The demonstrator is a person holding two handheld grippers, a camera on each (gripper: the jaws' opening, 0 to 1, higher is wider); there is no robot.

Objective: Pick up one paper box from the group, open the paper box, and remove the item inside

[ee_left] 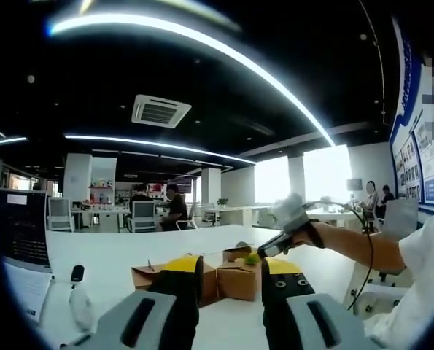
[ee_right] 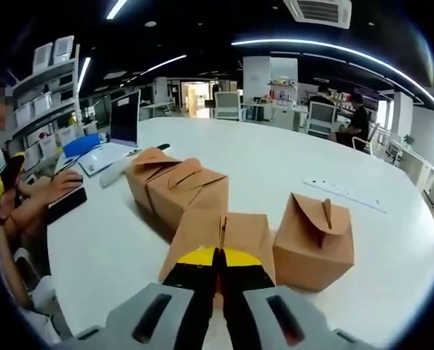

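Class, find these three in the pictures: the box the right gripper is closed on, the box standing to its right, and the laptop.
gripped paper box [ee_right: 249, 233]: right gripper view, its top panel.
standing paper box [ee_right: 313, 251]: right gripper view, its front face.
laptop [ee_right: 124, 117]: right gripper view, its dark screen.

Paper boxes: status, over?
Right gripper fingers shut on top flap of nearest paper box. Left gripper open, hanging back of the boxes. Box not lifted or opened. Nothing in the way on the white table.

Closed brown paper boxes [ee_right: 311, 244] on table [ee_right: 289, 164]
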